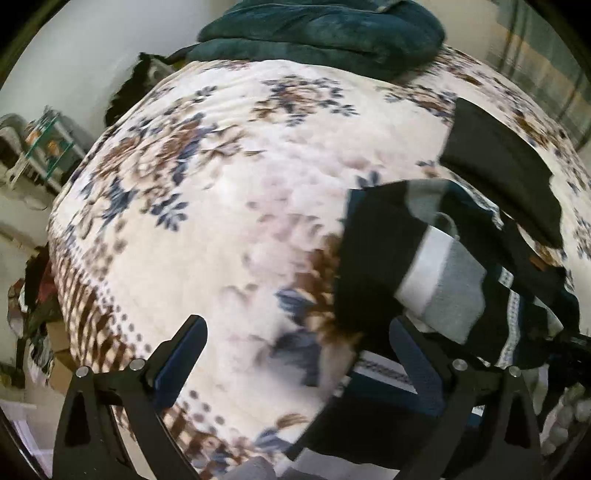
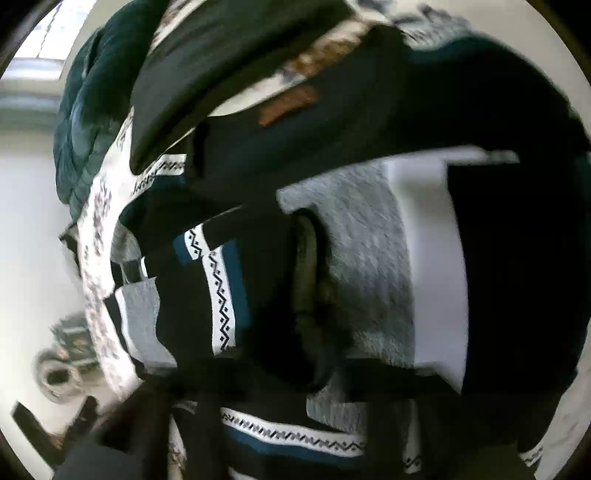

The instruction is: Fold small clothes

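A bed is covered by one floral blanket [image 1: 229, 206]. One teal quilt [image 1: 325, 33] is piled at the blanket's far edge. One black, grey and white striped garment [image 1: 436, 273] is seen at the blanket's right side, one folded black piece [image 1: 502, 166] just beyond it. The left gripper [image 1: 299, 354] is held wide open — nothing between its fingers. The right gripper is buried in the garment [image 2: 369, 251]; its state cannot be told.

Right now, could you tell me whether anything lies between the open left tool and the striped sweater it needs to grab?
Nothing visible does. The left tool stands open over the floral bedspread, and the striped sweater already lies against its right finger, with no other item between.
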Action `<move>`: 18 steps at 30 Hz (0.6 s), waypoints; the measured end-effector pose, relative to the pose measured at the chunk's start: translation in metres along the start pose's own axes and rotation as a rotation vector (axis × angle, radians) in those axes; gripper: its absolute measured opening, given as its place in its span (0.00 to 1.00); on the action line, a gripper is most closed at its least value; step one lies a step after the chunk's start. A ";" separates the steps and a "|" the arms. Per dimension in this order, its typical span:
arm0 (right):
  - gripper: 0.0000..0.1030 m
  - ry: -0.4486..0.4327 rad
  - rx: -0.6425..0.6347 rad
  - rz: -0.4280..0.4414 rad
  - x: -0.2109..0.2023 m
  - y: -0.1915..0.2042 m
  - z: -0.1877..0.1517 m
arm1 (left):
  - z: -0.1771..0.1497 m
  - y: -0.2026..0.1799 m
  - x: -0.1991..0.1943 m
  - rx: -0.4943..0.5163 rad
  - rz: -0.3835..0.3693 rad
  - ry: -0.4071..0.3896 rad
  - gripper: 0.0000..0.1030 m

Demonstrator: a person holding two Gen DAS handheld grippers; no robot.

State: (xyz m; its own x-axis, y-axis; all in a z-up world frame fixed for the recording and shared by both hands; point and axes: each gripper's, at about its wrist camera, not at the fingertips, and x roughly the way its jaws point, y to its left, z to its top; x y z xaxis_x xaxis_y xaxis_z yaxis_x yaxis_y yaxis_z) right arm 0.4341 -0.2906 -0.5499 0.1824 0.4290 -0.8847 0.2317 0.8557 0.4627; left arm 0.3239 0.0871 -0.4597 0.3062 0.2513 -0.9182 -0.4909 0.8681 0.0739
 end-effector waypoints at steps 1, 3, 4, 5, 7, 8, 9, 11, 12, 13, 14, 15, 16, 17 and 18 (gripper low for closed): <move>0.16 -0.037 -0.002 -0.003 -0.012 0.002 0.001 | 0.002 0.001 -0.001 -0.007 0.005 -0.006 0.98; 0.16 -0.098 0.021 -0.016 -0.044 -0.003 0.000 | 0.009 0.000 -0.004 -0.018 0.006 -0.022 0.98; 0.16 -0.124 0.043 -0.040 -0.062 -0.011 0.000 | 0.013 -0.002 -0.005 -0.020 0.003 -0.029 0.98; 0.16 -0.137 0.063 -0.057 -0.076 -0.019 0.000 | 0.016 -0.004 -0.005 -0.018 -0.004 -0.035 0.98; 0.16 -0.153 0.096 -0.106 -0.098 -0.040 0.002 | 0.023 -0.014 -0.001 -0.004 -0.012 -0.039 0.98; 0.16 -0.153 0.105 -0.143 -0.105 -0.052 0.004 | 0.026 -0.020 0.002 0.002 -0.020 -0.038 0.98; 0.16 -0.150 0.113 -0.181 -0.110 -0.064 0.006 | 0.029 -0.030 0.010 0.023 -0.033 -0.033 0.98; 0.16 -0.131 0.142 -0.241 -0.111 -0.089 0.011 | 0.034 -0.050 0.025 0.065 -0.031 -0.007 0.98; 0.16 -0.104 0.151 -0.260 -0.106 -0.098 0.014 | 0.036 -0.059 0.031 0.083 -0.039 0.003 0.98; 0.20 -0.056 0.166 -0.271 -0.102 -0.110 0.018 | 0.039 -0.072 0.038 0.111 -0.045 0.013 0.98; 0.23 -0.022 0.180 -0.288 -0.098 -0.116 0.022 | 0.040 -0.079 0.042 0.127 -0.045 0.014 0.98; 0.24 -0.022 0.183 -0.304 -0.099 -0.118 0.023 | 0.041 -0.090 0.046 0.153 -0.045 0.013 0.98; 0.25 -0.052 0.176 -0.319 -0.106 -0.115 0.024 | 0.042 -0.102 0.051 0.188 -0.032 0.013 0.98; 0.33 -0.078 0.164 -0.330 -0.111 -0.110 0.022 | 0.043 -0.108 0.052 0.209 -0.023 0.010 0.98; 0.37 -0.109 0.147 -0.334 -0.118 -0.102 0.021 | 0.044 -0.115 0.053 0.233 -0.019 0.004 0.98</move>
State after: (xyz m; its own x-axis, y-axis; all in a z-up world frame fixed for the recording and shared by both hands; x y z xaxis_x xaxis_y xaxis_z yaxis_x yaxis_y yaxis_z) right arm 0.4085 -0.4345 -0.4914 0.1725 0.0935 -0.9806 0.4285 0.8892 0.1602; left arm 0.4324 0.0189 -0.4995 0.3099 0.2329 -0.9218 -0.2836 0.9480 0.1441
